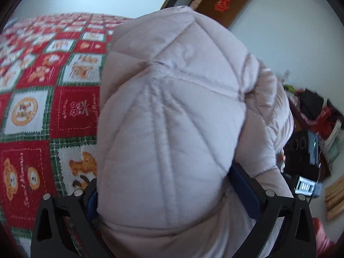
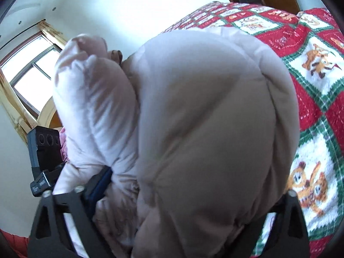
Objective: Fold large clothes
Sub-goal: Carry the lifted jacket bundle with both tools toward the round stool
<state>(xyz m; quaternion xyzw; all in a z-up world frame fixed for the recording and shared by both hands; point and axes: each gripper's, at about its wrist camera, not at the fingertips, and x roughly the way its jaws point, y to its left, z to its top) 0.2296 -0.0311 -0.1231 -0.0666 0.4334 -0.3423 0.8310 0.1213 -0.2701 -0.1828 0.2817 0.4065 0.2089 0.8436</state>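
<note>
I am carrying a bulky fold of the pale quilted puffer coat (image 1: 167, 129) over the red patchwork bedspread (image 1: 71, 107). The left gripper (image 1: 172, 195) is pinching a thick bundle of it between wide-set jaws. The right gripper (image 2: 189, 197) is also clamping a fat wad of padding. I judge the fold is midway; next I should lower the bundle flat onto the bed before letting go.
</note>
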